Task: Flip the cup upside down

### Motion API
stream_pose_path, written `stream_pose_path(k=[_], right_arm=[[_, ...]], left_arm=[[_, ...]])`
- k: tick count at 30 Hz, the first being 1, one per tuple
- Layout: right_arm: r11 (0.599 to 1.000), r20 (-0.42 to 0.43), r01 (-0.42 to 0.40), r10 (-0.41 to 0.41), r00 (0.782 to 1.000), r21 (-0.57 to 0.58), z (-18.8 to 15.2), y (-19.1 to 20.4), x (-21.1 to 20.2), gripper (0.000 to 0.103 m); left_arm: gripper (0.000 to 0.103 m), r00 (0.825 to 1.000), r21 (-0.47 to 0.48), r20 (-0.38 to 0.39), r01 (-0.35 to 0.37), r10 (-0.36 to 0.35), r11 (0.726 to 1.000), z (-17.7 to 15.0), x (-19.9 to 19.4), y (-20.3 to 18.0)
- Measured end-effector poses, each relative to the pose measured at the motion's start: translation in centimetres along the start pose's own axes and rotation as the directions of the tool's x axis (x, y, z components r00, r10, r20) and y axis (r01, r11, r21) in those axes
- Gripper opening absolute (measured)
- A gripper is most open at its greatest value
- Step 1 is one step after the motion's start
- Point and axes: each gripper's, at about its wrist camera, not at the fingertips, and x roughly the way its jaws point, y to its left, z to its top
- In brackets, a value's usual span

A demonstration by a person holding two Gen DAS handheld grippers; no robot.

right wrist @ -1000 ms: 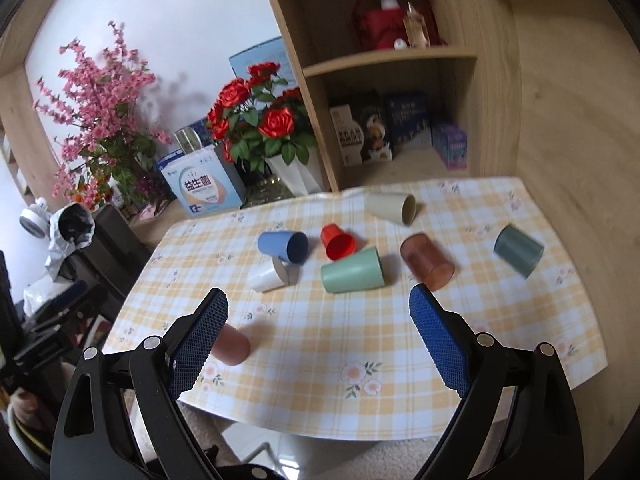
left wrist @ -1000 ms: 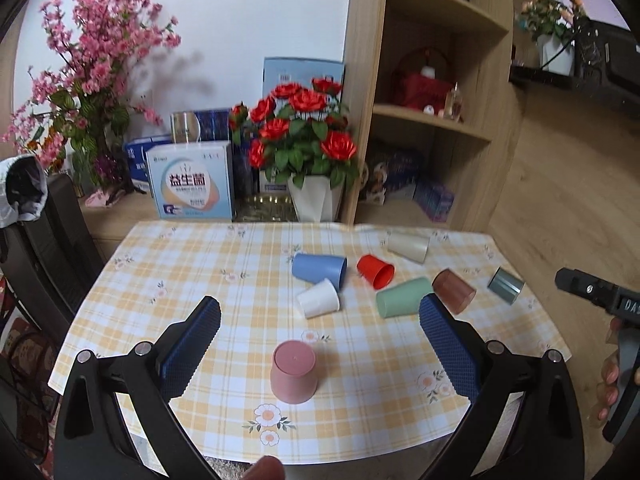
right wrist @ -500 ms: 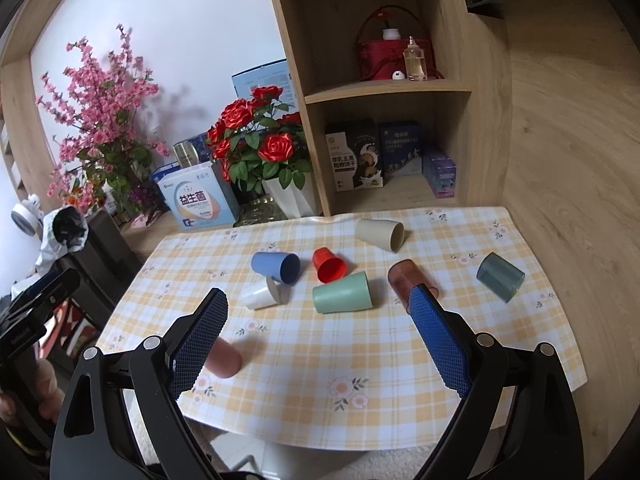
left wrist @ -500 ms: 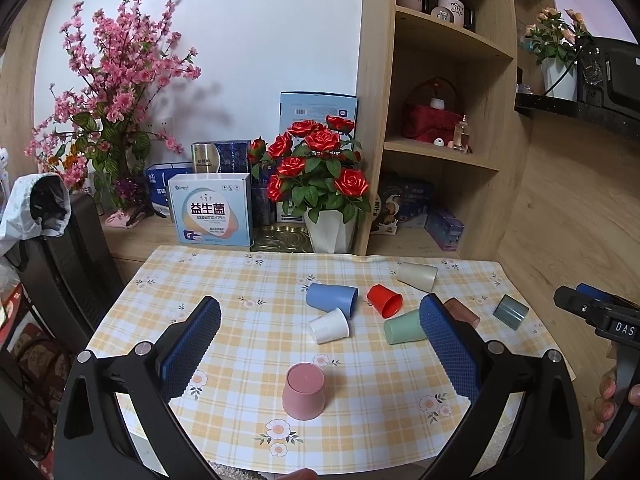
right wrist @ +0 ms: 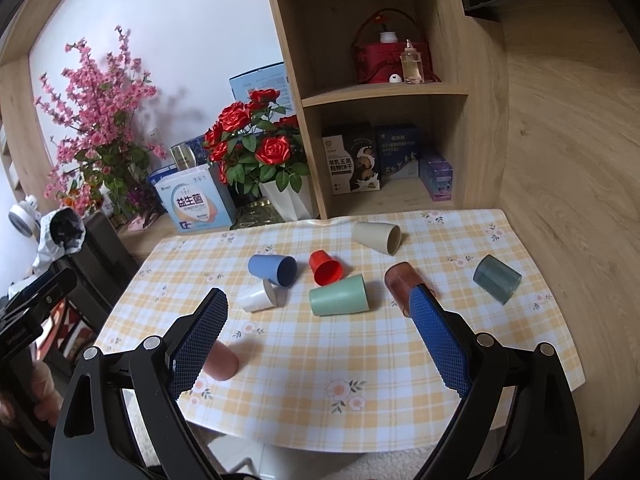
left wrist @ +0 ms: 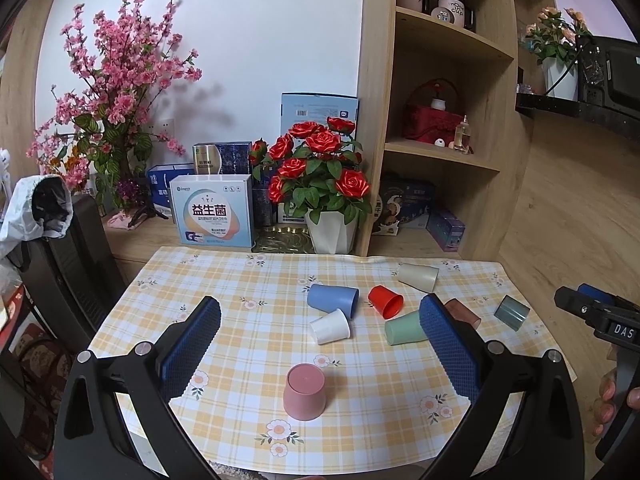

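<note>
Left wrist view: pink cup (left wrist: 304,391) stands inverted; left gripper (left wrist: 320,344) and right gripper (right wrist: 316,338), jaws apart and empty, should next approach a cup lying sideways.

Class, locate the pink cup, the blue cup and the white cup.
pink cup (left wrist: 304,394), left wrist view, side wall.
blue cup (right wrist: 267,267), right wrist view, outer side.
white cup (left wrist: 331,326), left wrist view, side wall.

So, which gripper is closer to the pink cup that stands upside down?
Left. The left gripper hovers open right above the pink cup. From the right gripper, the cup sits off beyond its left finger.
</note>
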Motion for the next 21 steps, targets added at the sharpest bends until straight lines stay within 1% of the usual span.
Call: stream_pose_path(k=[13,21], right_arm=[[1.0,-0.005,0.011,-0.011,1.0,-0.003,-0.07,0.0,-0.22,0.089],[1.0,0.007,0.027,-0.027,1.0,-0.013,0.16,0.27,-0.36,0.089]], left_arm=[[0.097,1.0,0.011,-0.008,0.016,-0.016,1.0,0.02,-0.19,-0.34],[0.097,1.0,0.018,-0.008,0.025,-0.024,1.0,-0.04,-0.21,-0.47]])
